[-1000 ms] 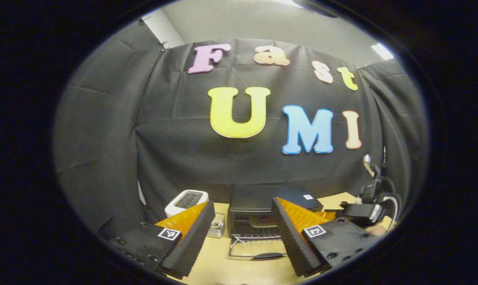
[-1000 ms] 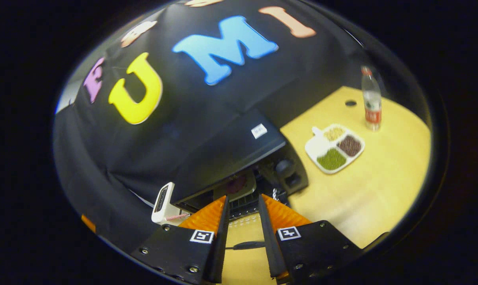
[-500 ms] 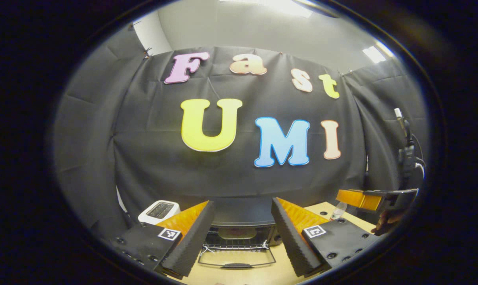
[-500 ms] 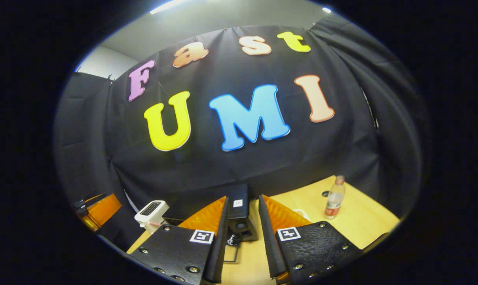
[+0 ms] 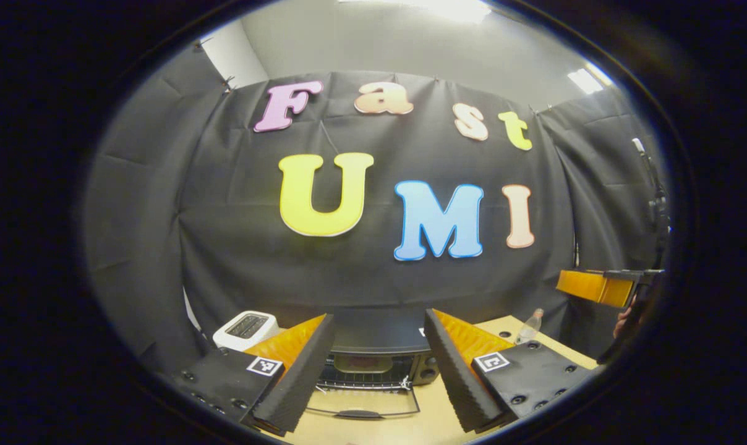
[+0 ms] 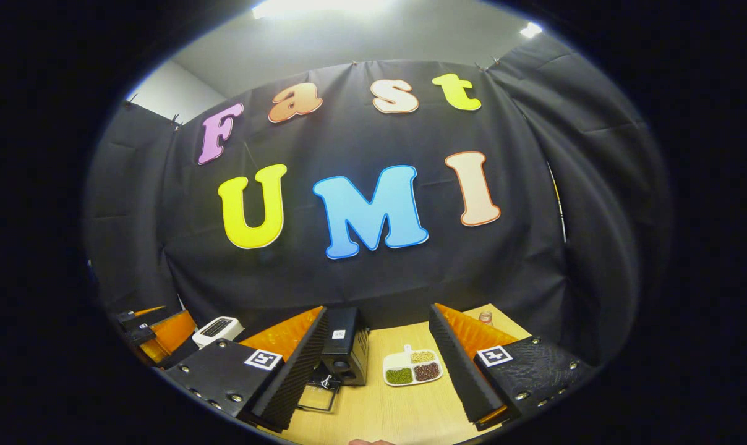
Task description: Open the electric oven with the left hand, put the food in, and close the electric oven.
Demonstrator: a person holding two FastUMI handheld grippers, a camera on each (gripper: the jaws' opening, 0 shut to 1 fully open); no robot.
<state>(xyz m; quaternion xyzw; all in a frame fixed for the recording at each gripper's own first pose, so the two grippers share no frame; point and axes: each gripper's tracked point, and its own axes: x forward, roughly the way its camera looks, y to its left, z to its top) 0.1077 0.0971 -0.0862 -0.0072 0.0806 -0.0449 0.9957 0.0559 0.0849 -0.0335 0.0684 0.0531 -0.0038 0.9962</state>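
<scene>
Left claw (image 5: pixel 378 340) before oven (image 5: pixel 373 361) (door down)

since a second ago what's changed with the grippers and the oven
The right gripper has pulled back from the oven mouth, lifted level and spread its fingers from nearly closed to open, empty. The left gripper also backed off and rose slightly, open as before. Unchanged: oven door down flat, plate of food on the rack inside, sectioned tray and toaster on the table.
</scene>
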